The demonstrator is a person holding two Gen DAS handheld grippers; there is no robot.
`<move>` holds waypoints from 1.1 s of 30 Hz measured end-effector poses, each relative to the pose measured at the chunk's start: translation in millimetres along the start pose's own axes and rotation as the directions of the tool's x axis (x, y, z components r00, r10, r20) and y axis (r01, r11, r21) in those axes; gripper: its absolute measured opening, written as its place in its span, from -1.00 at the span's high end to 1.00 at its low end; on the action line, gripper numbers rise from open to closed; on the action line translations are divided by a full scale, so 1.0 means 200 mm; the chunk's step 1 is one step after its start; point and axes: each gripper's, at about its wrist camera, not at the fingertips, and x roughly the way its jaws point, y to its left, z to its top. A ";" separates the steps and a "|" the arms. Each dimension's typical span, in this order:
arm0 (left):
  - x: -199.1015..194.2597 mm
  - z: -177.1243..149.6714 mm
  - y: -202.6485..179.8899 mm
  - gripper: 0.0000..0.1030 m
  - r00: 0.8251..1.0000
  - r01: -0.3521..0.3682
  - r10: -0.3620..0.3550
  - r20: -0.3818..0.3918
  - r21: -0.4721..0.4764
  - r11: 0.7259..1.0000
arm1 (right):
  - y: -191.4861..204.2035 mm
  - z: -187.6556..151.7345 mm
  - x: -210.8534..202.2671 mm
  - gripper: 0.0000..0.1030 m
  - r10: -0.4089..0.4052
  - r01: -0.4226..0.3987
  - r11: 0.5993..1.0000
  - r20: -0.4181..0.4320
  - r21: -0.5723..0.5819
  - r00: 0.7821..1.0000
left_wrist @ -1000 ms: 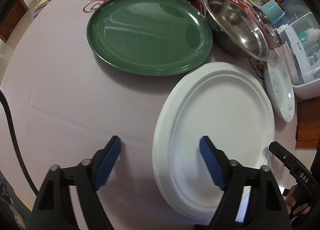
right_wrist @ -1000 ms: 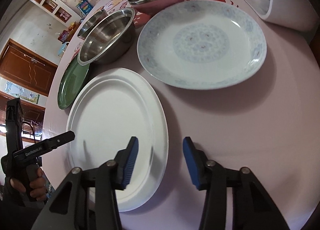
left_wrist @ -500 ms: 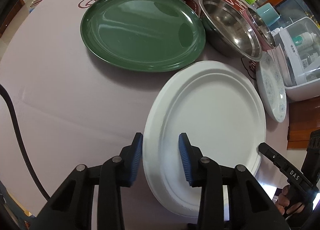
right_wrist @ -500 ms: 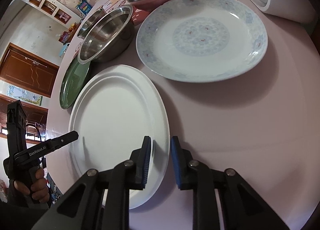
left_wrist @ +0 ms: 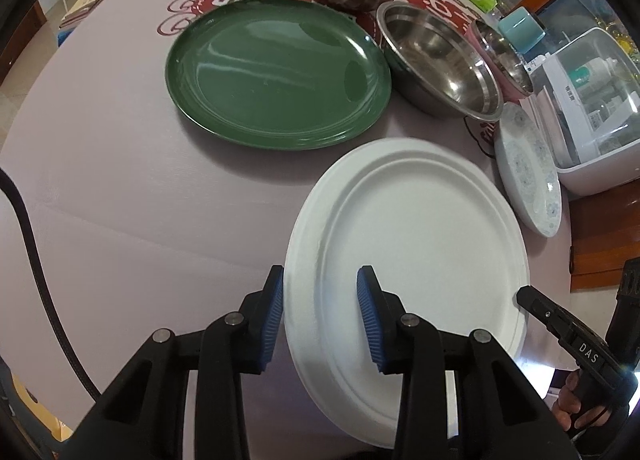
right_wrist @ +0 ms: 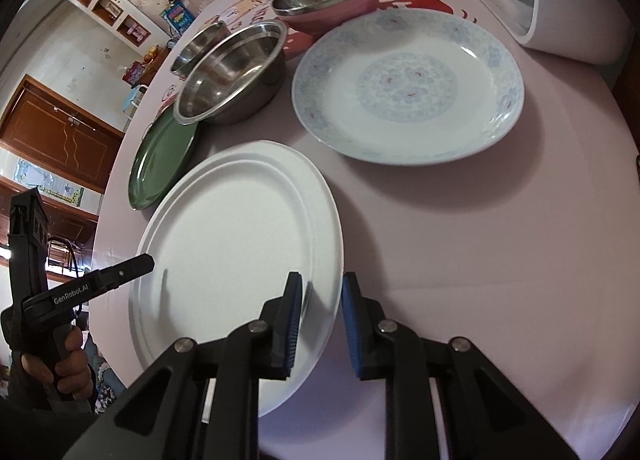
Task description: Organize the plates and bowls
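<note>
Two grippers, left gripper (left_wrist: 320,314) and right gripper (right_wrist: 320,324), had just closed, clamping opposite rims of white plate (left_wrist: 420,260); likely for level lift, stacking.

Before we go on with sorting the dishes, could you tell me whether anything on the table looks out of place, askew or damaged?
Nothing looks broken or spilled. The one oddity is the white plate: the left gripper and the right gripper clamp opposite rims, and its near edge appears slightly raised. The green plate and steel bowl sit flat.
</note>
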 end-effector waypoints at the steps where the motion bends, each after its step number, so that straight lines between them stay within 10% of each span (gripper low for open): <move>1: -0.02 -0.01 0.00 0.32 1.000 0.000 0.000 0.009 0.003 1.000 | 0.01 -0.01 -0.01 0.61 0.000 0.000 1.000 0.005 -0.004 1.000; 33: -0.26 -0.42 0.07 0.23 0.995 -0.070 0.067 0.068 0.047 0.996 | 0.24 -0.42 -0.16 0.54 -0.131 0.151 0.965 0.106 -0.212 0.986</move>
